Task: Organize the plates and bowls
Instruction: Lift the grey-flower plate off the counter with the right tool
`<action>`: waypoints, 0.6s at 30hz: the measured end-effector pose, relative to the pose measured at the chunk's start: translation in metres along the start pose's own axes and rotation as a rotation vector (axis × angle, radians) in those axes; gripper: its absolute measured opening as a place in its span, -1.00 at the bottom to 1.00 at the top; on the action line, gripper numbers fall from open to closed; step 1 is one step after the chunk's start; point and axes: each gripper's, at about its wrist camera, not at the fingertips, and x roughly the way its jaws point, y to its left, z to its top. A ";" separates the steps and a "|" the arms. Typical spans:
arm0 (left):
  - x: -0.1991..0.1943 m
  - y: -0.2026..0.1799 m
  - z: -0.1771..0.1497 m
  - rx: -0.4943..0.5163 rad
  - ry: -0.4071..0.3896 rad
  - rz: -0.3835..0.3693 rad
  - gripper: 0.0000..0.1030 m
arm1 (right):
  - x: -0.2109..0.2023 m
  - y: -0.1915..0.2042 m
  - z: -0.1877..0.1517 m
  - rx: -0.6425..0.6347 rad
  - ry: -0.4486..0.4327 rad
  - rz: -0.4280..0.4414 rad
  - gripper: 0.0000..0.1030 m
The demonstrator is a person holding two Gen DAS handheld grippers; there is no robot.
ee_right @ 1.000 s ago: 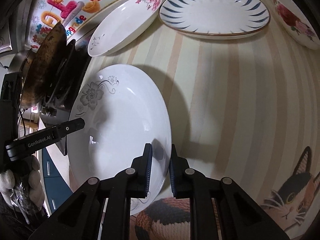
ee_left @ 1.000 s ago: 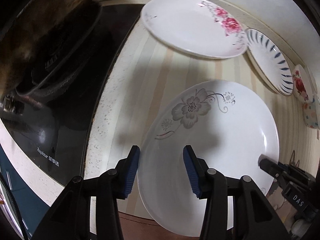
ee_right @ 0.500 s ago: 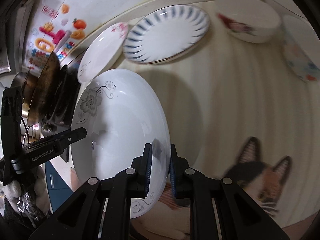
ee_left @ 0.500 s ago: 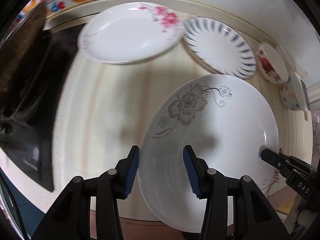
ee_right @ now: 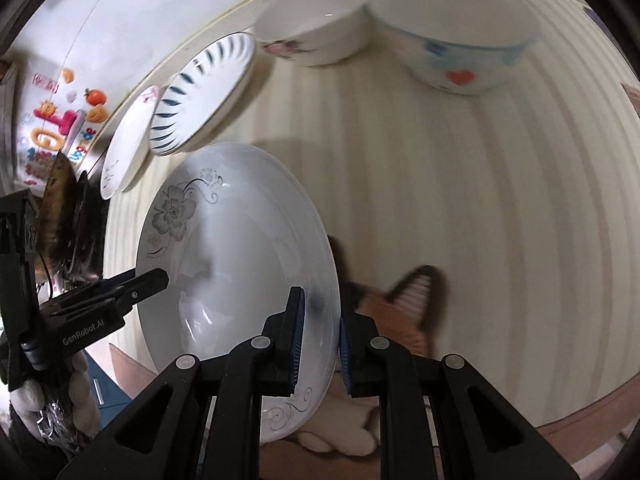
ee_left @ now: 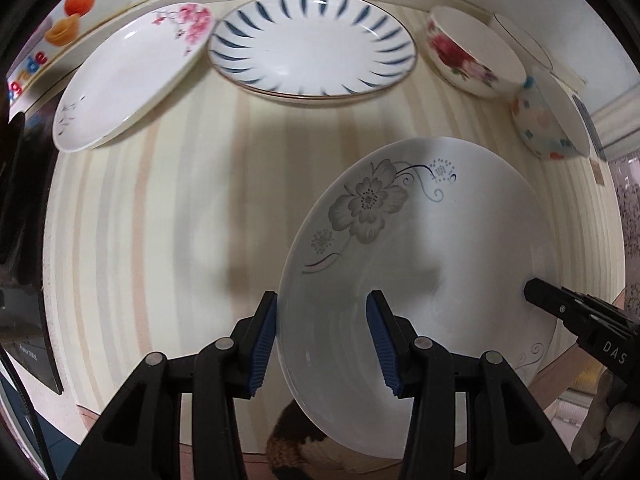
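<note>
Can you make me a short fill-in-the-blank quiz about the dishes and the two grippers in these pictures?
1. The right gripper is clamped on the rim of the ____-flower plate.
2. The left gripper has its jaws ____, with that plate's edge between them.
3. The plate with dark blue streaks sits between the pink-blossom plate and the ____-patterned bowl.
4. The bowl with a red ____ sits beside it.

Missing words: grey; open; rose; heart
</note>
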 end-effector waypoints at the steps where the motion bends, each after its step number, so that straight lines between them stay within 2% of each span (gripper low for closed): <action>1: 0.001 -0.002 0.000 0.004 0.002 0.003 -0.18 | 0.000 -0.004 0.000 0.006 0.000 -0.002 -0.66; 12: 0.000 -0.027 -0.002 0.022 -0.014 0.043 -0.18 | 0.006 -0.026 -0.008 0.031 0.012 0.001 -0.66; 16: -0.003 -0.023 -0.002 0.007 -0.007 0.011 -0.18 | 0.005 -0.025 -0.008 0.029 0.010 -0.004 -0.66; 18: -0.020 -0.013 -0.002 -0.013 -0.027 -0.020 -0.18 | 0.007 -0.022 -0.005 0.036 0.036 -0.005 -0.66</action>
